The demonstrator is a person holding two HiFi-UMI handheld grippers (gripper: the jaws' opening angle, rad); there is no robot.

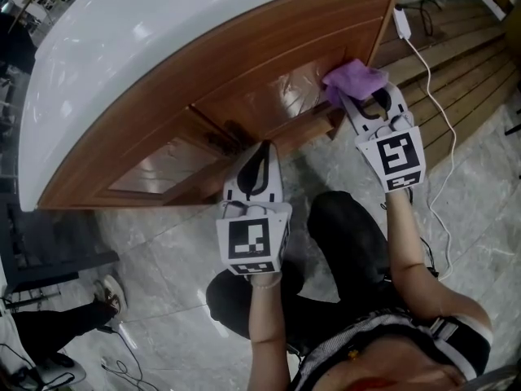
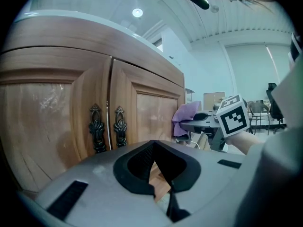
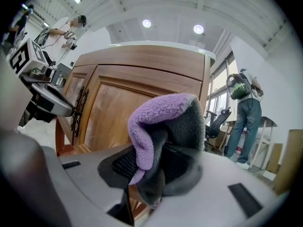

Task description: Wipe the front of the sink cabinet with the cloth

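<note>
The wooden sink cabinet (image 1: 244, 63) curves under a white top (image 1: 122, 47). Its two doors carry dark ornate handles (image 2: 97, 126) at the centre. A purple cloth (image 1: 354, 80) is pressed to the right door near the cabinet's right end, and my right gripper (image 1: 364, 98) is shut on it. In the right gripper view the cloth (image 3: 156, 117) folds over the jaws, purple on one side and grey on the other. My left gripper (image 1: 260, 155) points at the cabinet's base below the handles. It is shut with nothing in it, and its jaws (image 2: 154, 167) meet at the tip.
A white adapter (image 1: 401, 21) and its cable (image 1: 440, 120) trail over the wooden slat floor (image 1: 464, 55) right of the cabinet. The person's dark-clad knee (image 1: 342, 218) is close below the grippers. Another person's shoe (image 1: 110, 296) rests at lower left. A person (image 3: 244, 112) stands beyond the cabinet's right end.
</note>
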